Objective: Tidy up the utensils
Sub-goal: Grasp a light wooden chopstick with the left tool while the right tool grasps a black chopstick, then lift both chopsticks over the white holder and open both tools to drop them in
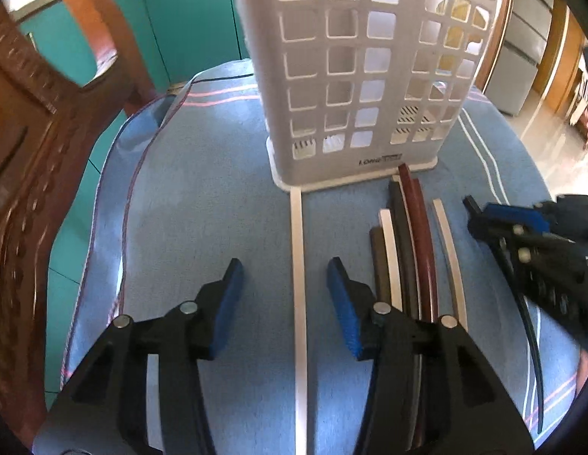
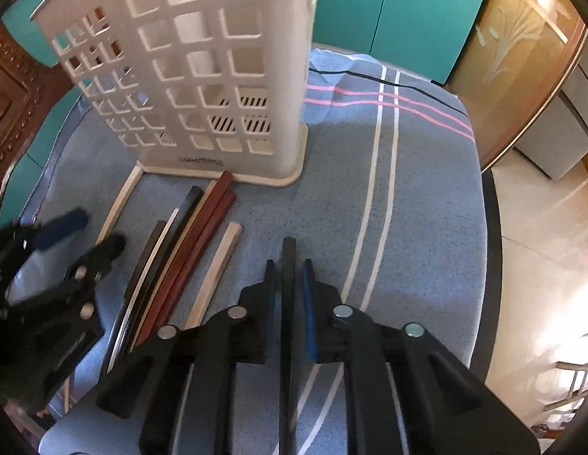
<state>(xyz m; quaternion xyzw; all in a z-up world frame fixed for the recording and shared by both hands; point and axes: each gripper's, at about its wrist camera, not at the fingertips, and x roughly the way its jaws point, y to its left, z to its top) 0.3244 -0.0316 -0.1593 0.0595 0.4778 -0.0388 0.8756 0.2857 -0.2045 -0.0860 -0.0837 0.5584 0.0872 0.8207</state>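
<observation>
Right wrist view, nearest first: the right hand-held gripper (image 2: pixel 288 265) has its blue-padded fingers pressed onto a black chopstick (image 2: pixel 288 254), whose tip pokes out just past the pads while its lower length is hidden behind the gripper body. Beside it to the left, on the blue striped cloth (image 2: pixel 426 189) covering the bench, lies a pale wooden chopstick (image 2: pixel 222 261), then a touching bundle of red-brown chopsticks (image 2: pixel 203 235) with dark and light ones; their near ends are cut off by the gripper frames.

Left wrist view shows the left hand-held gripper (image 1: pixel 286 269) spread wide, holding nothing, with a white chopstick (image 1: pixel 298 284) lying on the cloth between its fingers and running up to the foot of the holder. The right gripper is blurred at this view's right edge.

Farther back stands the white utensil holder (image 1: pixel 332 76), upright, its walls pierced with square holes; its top is cut off by the frame. A dark logo on its base reads roughly "LONG…", the rest too blurred to make out. Beyond are teal cabinets (image 2: pixel 400 7) and a carved wooden chair (image 1: pixel 32 132).
</observation>
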